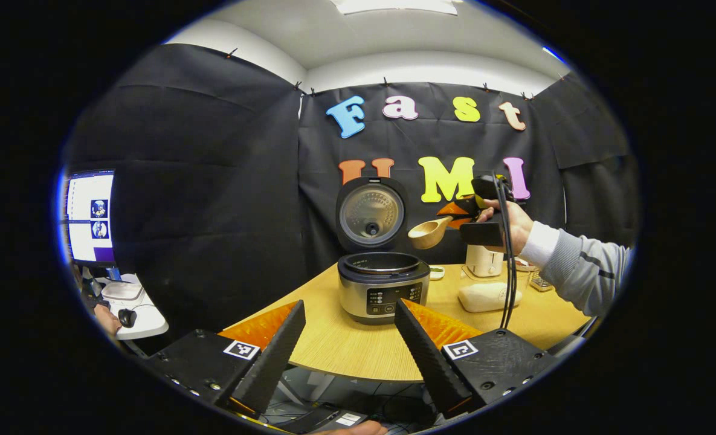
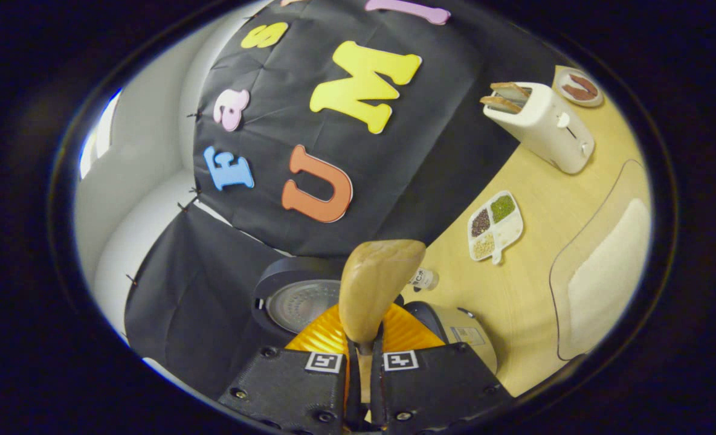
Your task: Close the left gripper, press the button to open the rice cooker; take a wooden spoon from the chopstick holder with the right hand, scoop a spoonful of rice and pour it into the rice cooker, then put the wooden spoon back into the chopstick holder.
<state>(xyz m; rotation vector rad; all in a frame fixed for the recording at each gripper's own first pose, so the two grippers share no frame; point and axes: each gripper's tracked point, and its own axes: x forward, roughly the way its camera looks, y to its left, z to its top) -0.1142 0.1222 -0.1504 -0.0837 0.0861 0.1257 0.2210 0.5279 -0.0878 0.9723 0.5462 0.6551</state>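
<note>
Wide-spread fingers of the left gripper (image 1: 348,338) are seen at the bottom of the left gripper view, nothing held between them, kept back at the near edge of the table (image 1: 345,353). At centre, the cooker (image 1: 383,287) is shown with its lid (image 1: 371,212) already raised upright, so the button step looks done and the pot is left clear for pouring. To the upper right, the spoon (image 1: 429,232) is held out level by the right gripper (image 1: 461,212) in a hand (image 1: 509,226), bowl toward the cooker and above it; whether rice is carried cannot be told. A pale bag (image 1: 487,296) lies on the table right of the cooker.

Over to the right gripper view: at bottom centre the spoon's handle is clamped between fingers drawn nearly together, the bowl's underside (image 2: 377,287) turned to the camera. The view is rolled, which suggests a tipping wrist. Below the spoon the open lid (image 2: 300,302) and the cooker's body (image 2: 460,335) are seen. At upper right a toaster (image 2: 545,127) stands, with a divided dish (image 2: 495,226) of grains below it.
</note>
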